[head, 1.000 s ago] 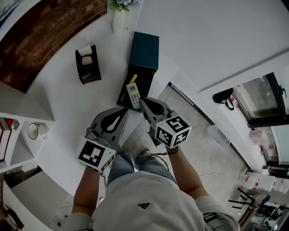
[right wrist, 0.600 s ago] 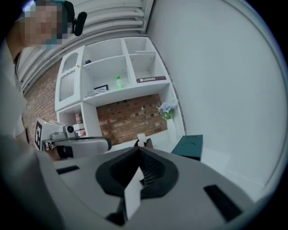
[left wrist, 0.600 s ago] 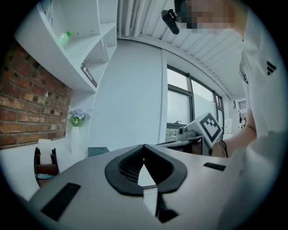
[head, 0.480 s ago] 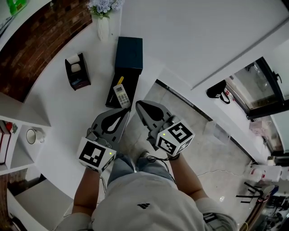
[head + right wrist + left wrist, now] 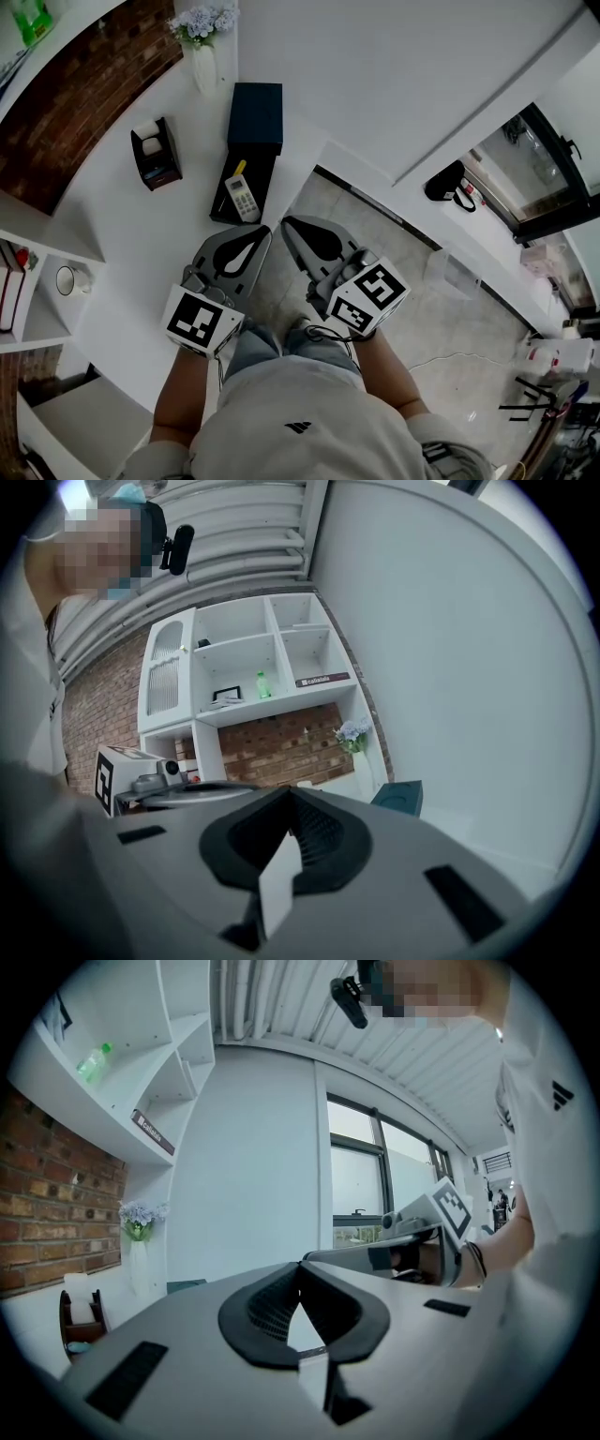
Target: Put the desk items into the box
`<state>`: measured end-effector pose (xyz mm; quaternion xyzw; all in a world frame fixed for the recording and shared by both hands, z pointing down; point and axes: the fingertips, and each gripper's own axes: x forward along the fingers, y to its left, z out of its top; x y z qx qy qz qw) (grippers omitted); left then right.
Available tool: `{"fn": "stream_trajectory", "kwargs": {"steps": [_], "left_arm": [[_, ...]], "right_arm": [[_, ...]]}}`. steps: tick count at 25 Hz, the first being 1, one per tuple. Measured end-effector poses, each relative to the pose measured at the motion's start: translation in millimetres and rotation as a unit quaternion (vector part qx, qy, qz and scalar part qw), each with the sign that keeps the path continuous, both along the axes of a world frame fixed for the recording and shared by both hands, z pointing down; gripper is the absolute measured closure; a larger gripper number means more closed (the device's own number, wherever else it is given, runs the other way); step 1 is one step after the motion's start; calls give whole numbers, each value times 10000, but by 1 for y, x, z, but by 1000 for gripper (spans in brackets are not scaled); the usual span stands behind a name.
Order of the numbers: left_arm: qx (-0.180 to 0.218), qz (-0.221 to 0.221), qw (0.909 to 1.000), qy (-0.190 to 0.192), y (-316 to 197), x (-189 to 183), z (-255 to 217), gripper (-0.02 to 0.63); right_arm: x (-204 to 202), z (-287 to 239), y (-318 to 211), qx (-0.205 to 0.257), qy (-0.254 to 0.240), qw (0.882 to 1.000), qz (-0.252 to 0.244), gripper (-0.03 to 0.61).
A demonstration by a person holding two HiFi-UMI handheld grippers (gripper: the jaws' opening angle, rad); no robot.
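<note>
The dark box (image 5: 242, 183) lies open on the white desk, its lid (image 5: 256, 116) folded back. In it lie a white remote (image 5: 242, 198) and a yellow pen (image 5: 237, 169). A black tape dispenser (image 5: 155, 153) stands to the box's left. My left gripper (image 5: 262, 232) and right gripper (image 5: 287, 224) hover side by side at the desk's near edge, short of the box, both shut and empty. In the left gripper view the left gripper (image 5: 300, 1267) points level over the desk. In the right gripper view the right gripper (image 5: 286, 795) has the box lid (image 5: 401, 797) beyond it.
A white vase of flowers (image 5: 204, 52) stands behind the box by the brick wall. A mug (image 5: 67, 277) sits on the shelf unit at left. Floor and a glass cabinet (image 5: 539, 178) lie to the right of the desk edge (image 5: 319, 167).
Both grippers have drawn back from the box and risen; the right one, close to the remote a second ago, now stands clear of it. Both stayed shut.
</note>
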<state>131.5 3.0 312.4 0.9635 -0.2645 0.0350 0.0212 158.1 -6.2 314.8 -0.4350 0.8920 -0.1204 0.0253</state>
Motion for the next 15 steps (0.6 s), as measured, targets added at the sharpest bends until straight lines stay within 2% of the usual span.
{"fn": "stream_trajectory", "kwargs": {"steps": [5, 15], "left_arm": [[95, 73, 9999, -61, 16, 12, -3, 601], [176, -214, 9996, -5, 28, 16, -10, 601]], "right_arm": [[6, -4, 14, 41, -89, 9999, -58, 572], [14, -14, 31, 192, -50, 9994, -283, 571]]}}
